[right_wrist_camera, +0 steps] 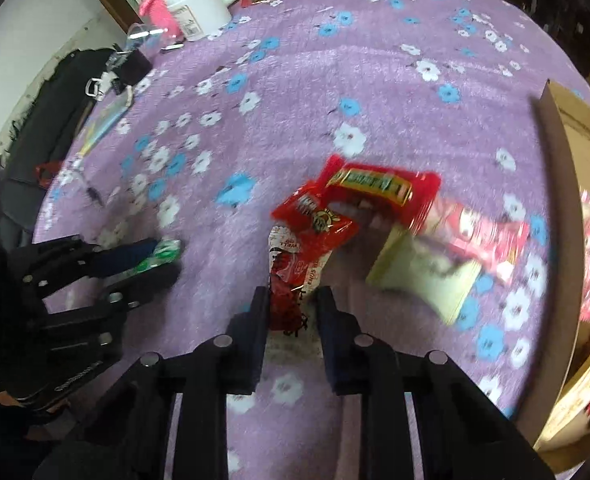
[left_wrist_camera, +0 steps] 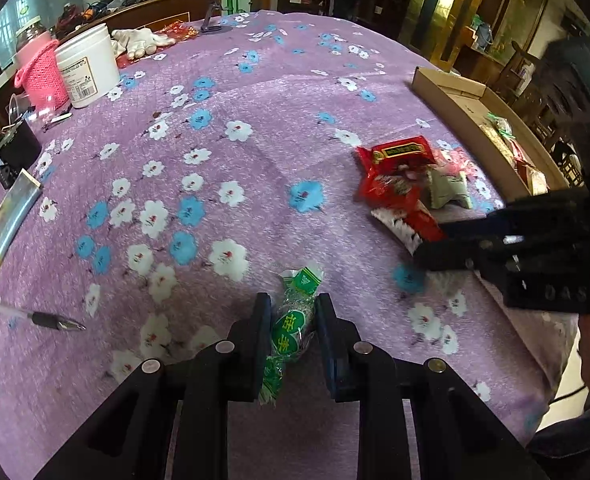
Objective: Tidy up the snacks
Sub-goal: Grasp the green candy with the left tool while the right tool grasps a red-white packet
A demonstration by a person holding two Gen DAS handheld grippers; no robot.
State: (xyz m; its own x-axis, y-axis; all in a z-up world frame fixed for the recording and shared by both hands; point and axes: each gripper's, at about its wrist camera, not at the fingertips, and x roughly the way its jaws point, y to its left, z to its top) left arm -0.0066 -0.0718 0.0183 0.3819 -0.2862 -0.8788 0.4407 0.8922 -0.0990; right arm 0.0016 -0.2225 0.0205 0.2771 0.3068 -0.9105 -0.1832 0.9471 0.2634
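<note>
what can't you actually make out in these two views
- Cardboard box contents: right wrist view, blurred and cut by the frame edge.
- Pale packet print: right wrist view, motion blur.
- Green candy lower end: left wrist view, hidden behind the left gripper.
- White tub label: too small.

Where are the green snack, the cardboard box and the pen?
green snack (left_wrist_camera: 289,332): left wrist view, label between the fingers.
cardboard box (left_wrist_camera: 447,82): left wrist view, far end wall.
pen (left_wrist_camera: 47,319): left wrist view, dark grip.

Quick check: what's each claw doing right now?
Left claw: shut on the green-wrapped snack.
Right claw: shut on the red-and-white snack packet.
</note>
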